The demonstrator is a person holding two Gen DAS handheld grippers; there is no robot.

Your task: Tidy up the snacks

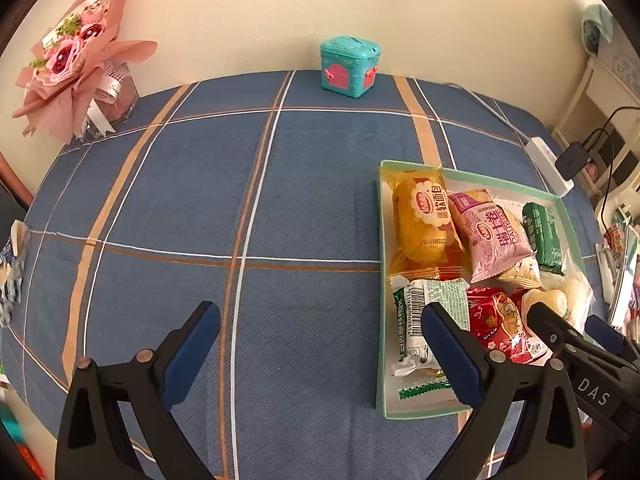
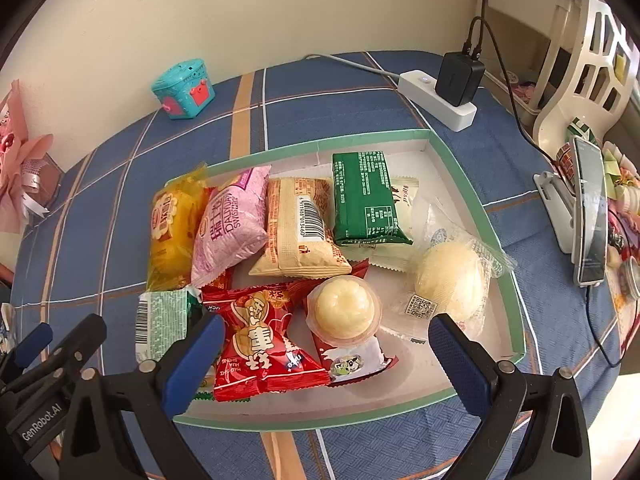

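Blue-padded right hand-held gripper (image 2: 326,354) angled down, agape.

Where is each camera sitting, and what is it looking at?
Left wrist: on the left gripper, tilted down at the blue checked tablecloth, snack box to its right; open jaws show, and the right gripper.
Right wrist: on the right gripper, over the snack box; open jaws show, and the left gripper.
Shared: box, teal toy chest, power strip.
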